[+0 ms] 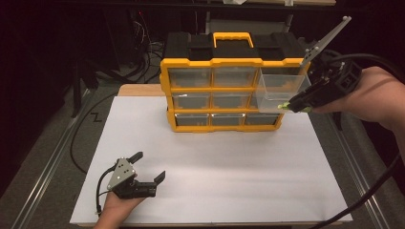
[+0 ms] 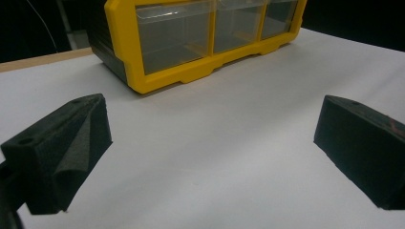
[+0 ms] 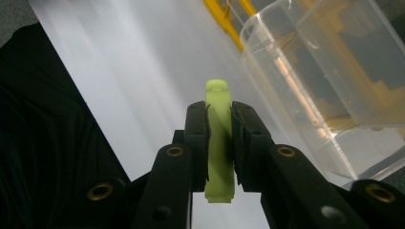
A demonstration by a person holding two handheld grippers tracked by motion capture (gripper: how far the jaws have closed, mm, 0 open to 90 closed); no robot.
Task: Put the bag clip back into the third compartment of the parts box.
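1. Left gripper point(image 1: 150, 168) sits nearest the camera, by the front-left corner of the white tabletop point(image 1: 229, 157), held by a hand point(image 1: 117, 205) coming in over the front edge; jaws spread wide, nothing between them.
2. From the left gripper view, both black jaws hang above bare white surface, with the organizer's bottom drawer row ahead.
3. Yellow-and-black drawer organizer point(image 1: 222, 88) stands upright at the back-centre of the tabletop, yellow carry handle point(image 1: 232, 38) on top, three rows of clear drawers facing the front edge.
4. Clear drawer point(image 1: 282, 90) sticks out from the organizer's top-right slot toward the right edge; whether it is fully out of the slot, can't tell.
5. Right gripper point(image 1: 290, 105) is off the organizer's right side, above the back-right part of the tabletop, jaws clamped on a small light-green piece point(image 3: 219, 138).
6. In the right gripper view the green piece stands up between the jaws, tip poking past them, just beside the clear drawer's rim; touching or not, can't tell.
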